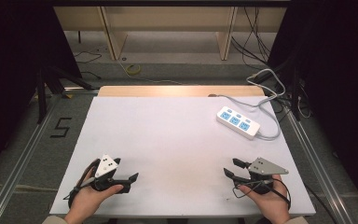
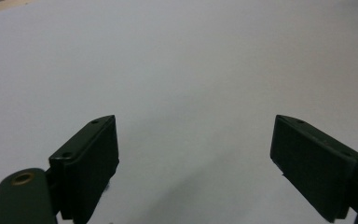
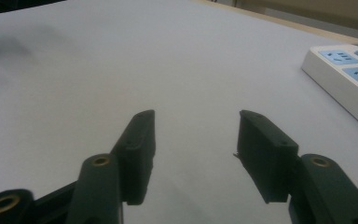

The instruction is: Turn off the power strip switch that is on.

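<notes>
A person's hands rest on the near part of a white table (image 1: 177,140), each holding a black two-jaw gripper. The left gripper (image 1: 127,169) lies at the front left and points to the right, with a grey plate on top. In its own view the left gripper (image 2: 193,121) stands open wide over bare white surface, nothing between the jaws. The right gripper (image 1: 230,167) lies at the front right and points left. In its own view the right gripper (image 3: 196,115) is open and empty. A white power strip (image 1: 238,122) with blue sockets lies at the back right.
The power strip (image 3: 345,79) lies ahead and to the right of the right gripper's jaws, with its grey cable (image 1: 270,100) running off the table's far right edge. A wooden strip (image 1: 182,91) borders the far edge. Black stands and wooden shelving stand beyond the table.
</notes>
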